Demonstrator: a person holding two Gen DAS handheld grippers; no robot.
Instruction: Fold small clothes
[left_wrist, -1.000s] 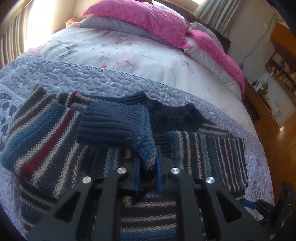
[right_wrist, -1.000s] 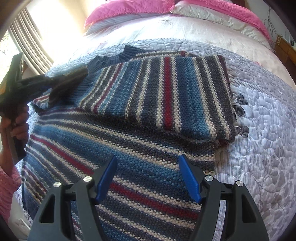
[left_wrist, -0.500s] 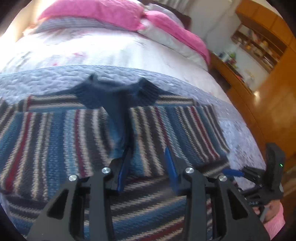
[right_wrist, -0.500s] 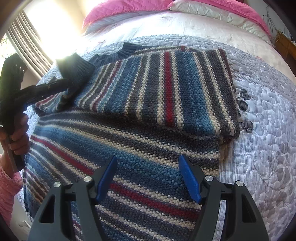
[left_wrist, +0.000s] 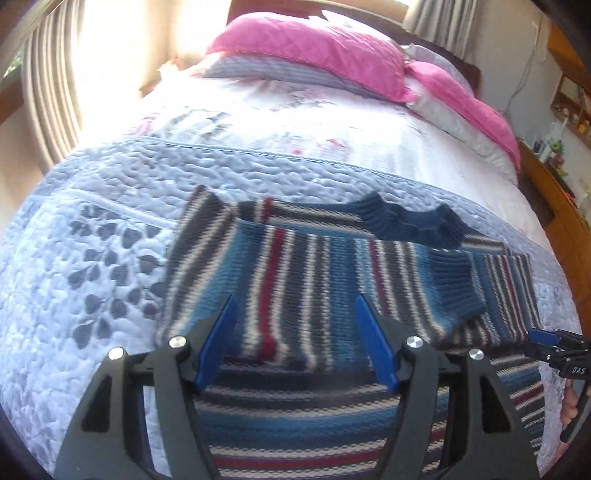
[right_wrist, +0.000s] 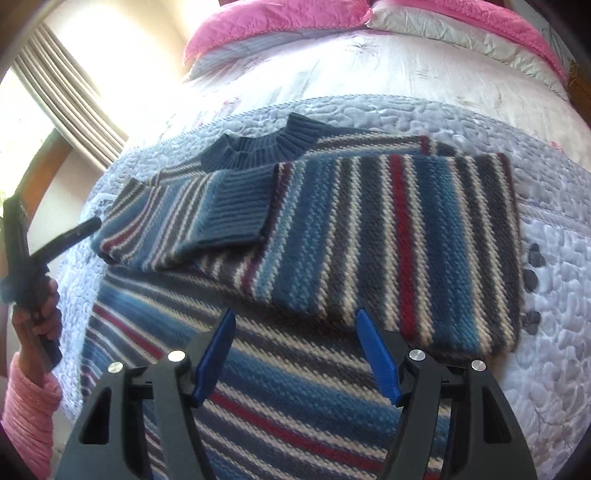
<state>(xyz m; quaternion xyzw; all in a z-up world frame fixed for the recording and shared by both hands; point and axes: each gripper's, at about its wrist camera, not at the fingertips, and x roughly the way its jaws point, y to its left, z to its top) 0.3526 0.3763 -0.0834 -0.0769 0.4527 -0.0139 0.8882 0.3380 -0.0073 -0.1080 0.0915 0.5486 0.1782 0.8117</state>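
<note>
With both sleeves folded across the striped sweater on the bed, the left tongs and right tongs, both wide and empty, should pinch the hem's two corners together and carry it evenly to the collar.

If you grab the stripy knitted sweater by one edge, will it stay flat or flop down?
The striped knitted sweater would probably flop: its folded sleeves drape limp. The chunky knit looks thick, so likely heavyish. It probably won't slide much on the quilted bedspread.
</note>
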